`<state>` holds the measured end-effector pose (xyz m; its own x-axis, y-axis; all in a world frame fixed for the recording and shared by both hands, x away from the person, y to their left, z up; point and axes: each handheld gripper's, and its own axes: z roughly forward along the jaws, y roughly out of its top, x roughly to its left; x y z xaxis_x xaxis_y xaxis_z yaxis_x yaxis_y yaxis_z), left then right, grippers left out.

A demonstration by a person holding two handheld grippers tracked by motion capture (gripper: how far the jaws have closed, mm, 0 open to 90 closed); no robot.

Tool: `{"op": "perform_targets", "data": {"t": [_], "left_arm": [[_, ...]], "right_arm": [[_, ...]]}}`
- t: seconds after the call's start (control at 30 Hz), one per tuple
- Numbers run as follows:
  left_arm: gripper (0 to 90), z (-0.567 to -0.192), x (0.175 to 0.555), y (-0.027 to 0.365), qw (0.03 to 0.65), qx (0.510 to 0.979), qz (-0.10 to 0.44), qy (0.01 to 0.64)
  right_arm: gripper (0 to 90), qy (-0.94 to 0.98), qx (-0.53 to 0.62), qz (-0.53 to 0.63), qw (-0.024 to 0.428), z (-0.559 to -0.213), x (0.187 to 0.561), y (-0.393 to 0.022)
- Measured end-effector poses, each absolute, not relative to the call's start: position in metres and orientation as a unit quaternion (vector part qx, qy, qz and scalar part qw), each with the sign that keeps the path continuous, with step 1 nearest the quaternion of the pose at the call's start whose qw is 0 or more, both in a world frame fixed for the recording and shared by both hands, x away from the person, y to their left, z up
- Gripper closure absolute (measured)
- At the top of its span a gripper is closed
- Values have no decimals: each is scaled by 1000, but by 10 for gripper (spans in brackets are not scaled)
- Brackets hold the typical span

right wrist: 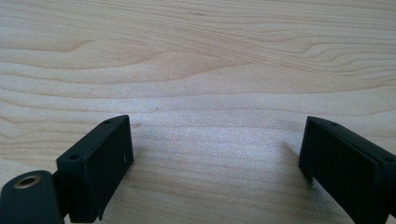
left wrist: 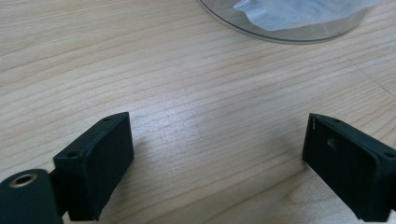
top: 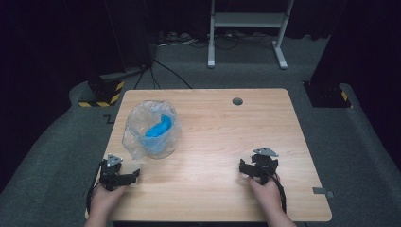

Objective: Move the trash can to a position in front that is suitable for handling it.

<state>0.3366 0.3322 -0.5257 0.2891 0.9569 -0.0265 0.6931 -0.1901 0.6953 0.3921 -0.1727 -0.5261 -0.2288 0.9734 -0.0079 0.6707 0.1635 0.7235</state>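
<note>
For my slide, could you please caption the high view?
Two open hand-held grippers, left and right, rest near a bagged container.

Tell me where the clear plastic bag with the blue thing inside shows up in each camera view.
High view: the bag sits on the left of the table, beyond the left gripper.
Left gripper view: its edge lies at the top, right of centre.
Right gripper view: bare wood, no bag.
Shared landmark: the wooden tabletop.

The high view looks forward and down from above the near edge, taking in the whole worktop (top: 222,142). The left gripper view rides low near the near left corner, close to the wood, facing the bag (left wrist: 299,18) that the high view also shows. The right gripper view sits just as close, near the near right corner.
</note>
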Motion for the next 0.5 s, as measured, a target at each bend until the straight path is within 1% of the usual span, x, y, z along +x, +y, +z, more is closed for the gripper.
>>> {"op": "perform_targets", "data": {"t": [0.17, 0.3, 0.5], "left_arm": [[89, -523, 338, 334, 306, 736, 205, 568], [90, -518, 337, 334, 301, 742, 208, 562], [131, -504, 335, 342, 323, 718, 216, 577]], "right_arm": [[96, 721, 570, 306, 247, -526, 392, -173], [96, 721, 570, 307, 247, -526, 392, -173], [96, 721, 570, 306, 247, -526, 392, -173]]}}
